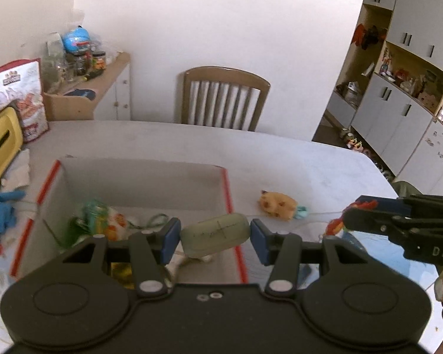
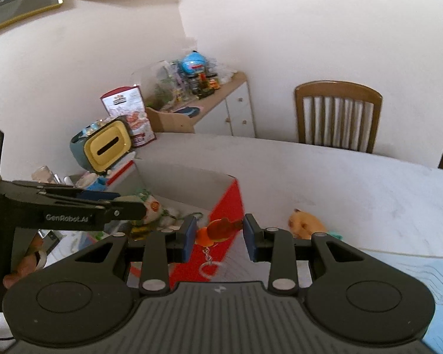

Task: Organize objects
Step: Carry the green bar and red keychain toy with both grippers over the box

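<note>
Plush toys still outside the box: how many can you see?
1 for certain: the orange plush lies on the table, right of the box. Others may be hidden behind the grippers.

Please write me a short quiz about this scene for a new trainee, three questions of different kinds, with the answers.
1. True or false: the pale green oval bar sits between the fingers of the left gripper.
2. What does the right gripper hold? A) an orange translucent keychain charm; B) a blue glove; C) a yellow tissue box.
3. Fill in: the orange plush toy lies on the white table, ___ the red-edged cardboard box (inside/outside).

Key: 1 true; 2 A; 3 outside.
</note>
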